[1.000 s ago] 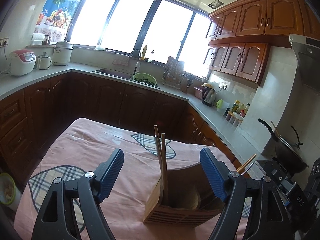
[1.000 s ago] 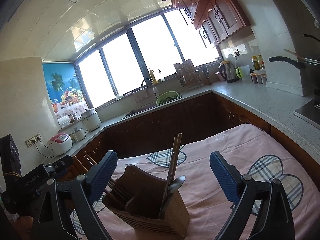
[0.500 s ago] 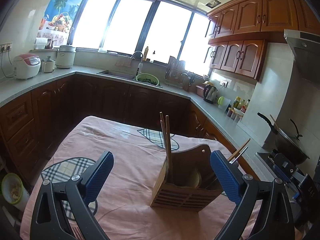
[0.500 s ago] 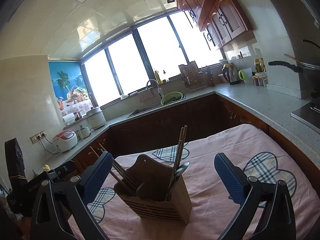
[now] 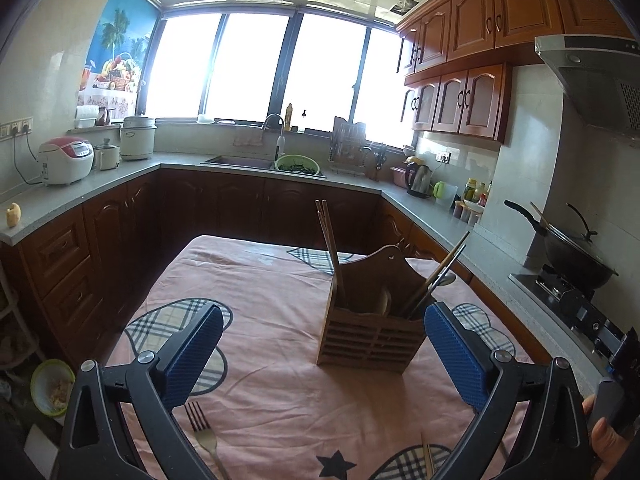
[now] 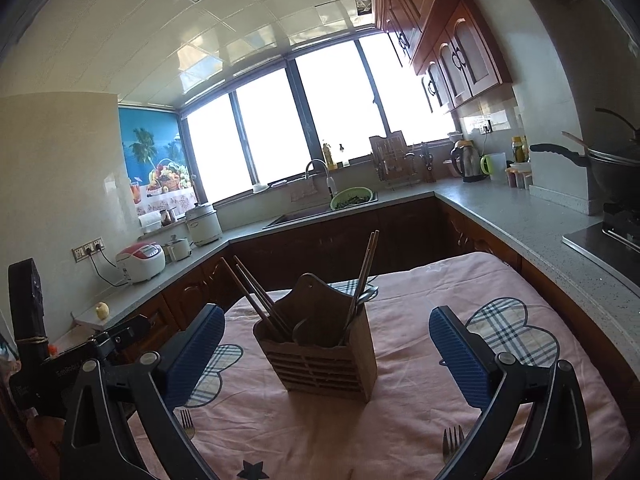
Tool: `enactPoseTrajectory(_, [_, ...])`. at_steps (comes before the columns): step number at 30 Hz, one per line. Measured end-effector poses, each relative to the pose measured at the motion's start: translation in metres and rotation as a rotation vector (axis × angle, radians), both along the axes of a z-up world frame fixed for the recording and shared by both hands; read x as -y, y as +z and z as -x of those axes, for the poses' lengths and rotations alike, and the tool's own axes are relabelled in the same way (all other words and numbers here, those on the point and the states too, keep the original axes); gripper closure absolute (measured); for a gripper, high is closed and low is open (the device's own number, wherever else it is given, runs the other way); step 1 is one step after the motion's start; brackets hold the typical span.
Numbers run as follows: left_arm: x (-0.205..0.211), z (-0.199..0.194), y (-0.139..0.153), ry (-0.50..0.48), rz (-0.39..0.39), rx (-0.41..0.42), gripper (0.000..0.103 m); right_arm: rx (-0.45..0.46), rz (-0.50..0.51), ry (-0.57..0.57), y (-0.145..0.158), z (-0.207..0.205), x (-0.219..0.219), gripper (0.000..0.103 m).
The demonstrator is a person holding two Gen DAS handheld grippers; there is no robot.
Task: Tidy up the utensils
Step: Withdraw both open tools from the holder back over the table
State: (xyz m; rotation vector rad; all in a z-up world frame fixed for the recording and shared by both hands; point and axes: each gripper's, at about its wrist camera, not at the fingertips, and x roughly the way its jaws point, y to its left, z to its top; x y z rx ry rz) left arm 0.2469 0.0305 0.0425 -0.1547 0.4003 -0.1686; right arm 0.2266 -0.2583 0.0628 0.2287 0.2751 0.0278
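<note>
Both grippers stand wide open over the table, holding nothing

The slatted wooden utensil caddy (image 5: 370, 336) stands upright on the pink cloth-covered table (image 5: 280, 400), with wooden chopsticks (image 5: 330, 252) and a metal spoon (image 5: 444, 279) leaning in its compartments. The left gripper (image 5: 323, 354), its jaws having just been opening, has nothing between its blue pads; the right gripper (image 6: 326, 354) is spread just as wide. A metal fork (image 5: 202, 434) lies loose on the cloth near the left pad
</note>
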Motion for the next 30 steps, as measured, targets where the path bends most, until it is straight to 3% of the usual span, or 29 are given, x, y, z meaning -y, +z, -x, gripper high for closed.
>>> enactPoseTrajectory(15, [0.009,0.096,-0.015,0.052,-0.093,0.029,0.001,-0.006,0.091,0.045,-0.028,0.069,-0.029,0.000])
enactPoseTrajectory(30, [0.017,0.142,-0.025,0.117,-0.163,-0.001,0.001,0.030,0.079,0.021,-0.044,0.122,-0.027,0.000])
